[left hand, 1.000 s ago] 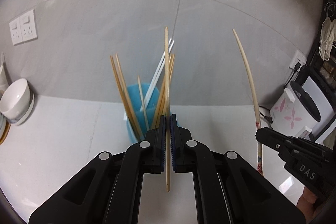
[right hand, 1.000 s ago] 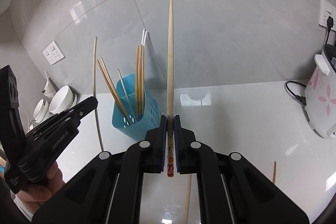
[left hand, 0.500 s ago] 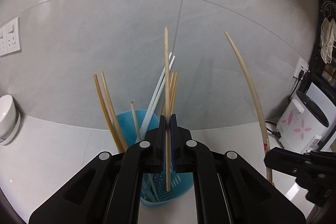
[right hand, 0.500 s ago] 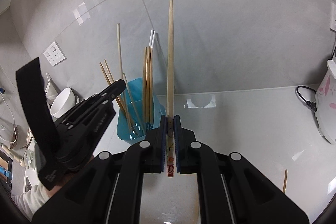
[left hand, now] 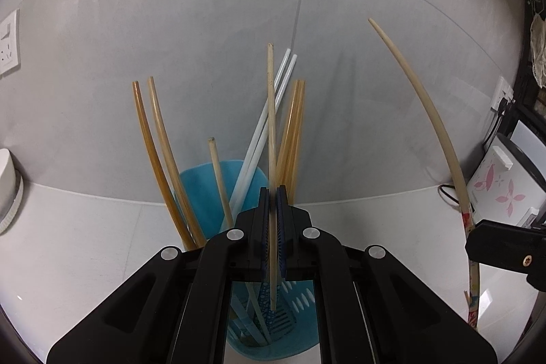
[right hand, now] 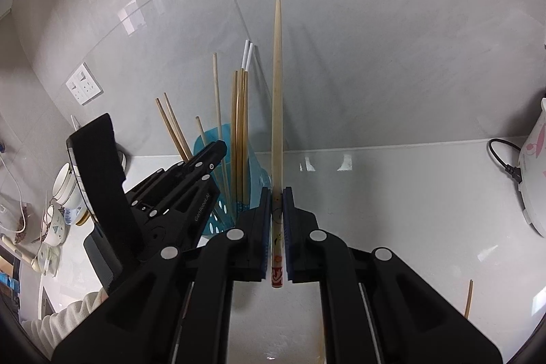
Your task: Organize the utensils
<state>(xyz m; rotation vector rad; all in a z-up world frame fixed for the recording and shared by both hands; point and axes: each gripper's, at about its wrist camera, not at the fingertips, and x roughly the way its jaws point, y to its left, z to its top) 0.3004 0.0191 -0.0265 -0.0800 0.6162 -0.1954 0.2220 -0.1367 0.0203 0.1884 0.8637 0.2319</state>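
Chopstick (left hand: 272, 166) over blue holder (left hand: 201, 183), white counter (left hand: 85, 244), prob. tiled wall (left hand: 204, 23)

A glossy white countertop (right hand: 392, 193) ran to the tiled wall. On it stood a blue perforated utensil holder (right hand: 218, 220) at the far left, with stacked bowls (right hand: 66, 185) further left and a floral rice cooker (right hand: 534, 173) at the far right. One loose chopstick (right hand: 468, 299) lay near the right edge
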